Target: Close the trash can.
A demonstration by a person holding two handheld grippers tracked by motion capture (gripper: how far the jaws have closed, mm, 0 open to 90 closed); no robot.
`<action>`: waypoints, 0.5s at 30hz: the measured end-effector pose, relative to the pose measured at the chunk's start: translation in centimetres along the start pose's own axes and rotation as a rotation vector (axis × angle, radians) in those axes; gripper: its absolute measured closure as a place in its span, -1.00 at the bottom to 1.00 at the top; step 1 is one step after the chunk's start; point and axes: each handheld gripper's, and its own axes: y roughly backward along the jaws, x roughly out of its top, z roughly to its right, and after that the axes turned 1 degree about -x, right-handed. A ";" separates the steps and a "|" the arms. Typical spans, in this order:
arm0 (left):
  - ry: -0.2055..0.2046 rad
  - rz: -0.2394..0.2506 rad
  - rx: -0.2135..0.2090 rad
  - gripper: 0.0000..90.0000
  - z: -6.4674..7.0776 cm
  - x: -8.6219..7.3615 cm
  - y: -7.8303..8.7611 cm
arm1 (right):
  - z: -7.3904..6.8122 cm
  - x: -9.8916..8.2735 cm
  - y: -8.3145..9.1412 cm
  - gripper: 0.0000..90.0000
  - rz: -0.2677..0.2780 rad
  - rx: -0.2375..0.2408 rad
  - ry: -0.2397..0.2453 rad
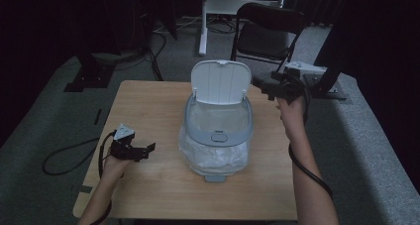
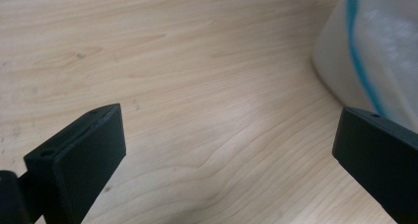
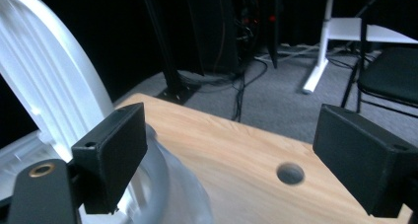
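Two grippers are flanking the lidded trash bin (image 1: 218, 131) mid-table from above: my left gripper (image 1: 147, 150) at nine o'clock, my right gripper (image 1: 262, 86) at two o'clock. Left view: jaws are gaping, bin liner (image 2: 379, 51) at two o'clock. Right view: jaws are gaping beside the raised lid (image 3: 47, 81); I'm thinking a slow, square approach to its edge is best.

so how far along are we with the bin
Done: the bin has a clear bag lining it, its edge draped outside, and the lid stands open. In hand: nothing; the left tongs and right tongs are open, the right beside the lid. Left: probably closing the lid.
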 end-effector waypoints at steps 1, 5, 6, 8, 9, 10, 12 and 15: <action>0.000 -0.007 0.008 -0.98 -0.1 -0.2 -0.1 | -0.2 0.3 -0.2 -0.72 0.005 0.006 -0.001; 0.006 -0.032 0.024 -0.98 -0.6 -1.1 -0.4 | -0.3 1.2 -0.7 -0.70 0.011 -0.006 -0.009; 0.010 -0.036 0.029 -0.98 -0.8 -1.3 -0.4 | -0.2 1.3 -0.9 -0.70 0.011 0.004 -0.024; 0.012 -0.049 0.040 -0.98 -1.0 -1.7 -0.4 | 0.0 1.6 -1.2 -0.70 0.008 -0.001 -0.033; 0.012 -0.049 0.040 -0.98 -1.0 -1.7 -0.4 | 0.0 1.6 -1.2 -0.70 0.008 -0.001 -0.033; 0.014 -0.054 0.049 -0.98 -1.3 -1.9 -0.4 | 0.2 1.9 -1.5 -0.70 0.001 -0.004 -0.037; 0.018 -0.059 0.059 -0.98 -1.6 -2.2 -0.4 | 0.5 2.4 -2.1 -0.70 -0.019 0.009 -0.052; 0.027 -0.076 0.072 -0.98 -2.1 -2.7 -0.4 | 0.5 2.9 -2.4 -0.70 -0.025 0.021 -0.059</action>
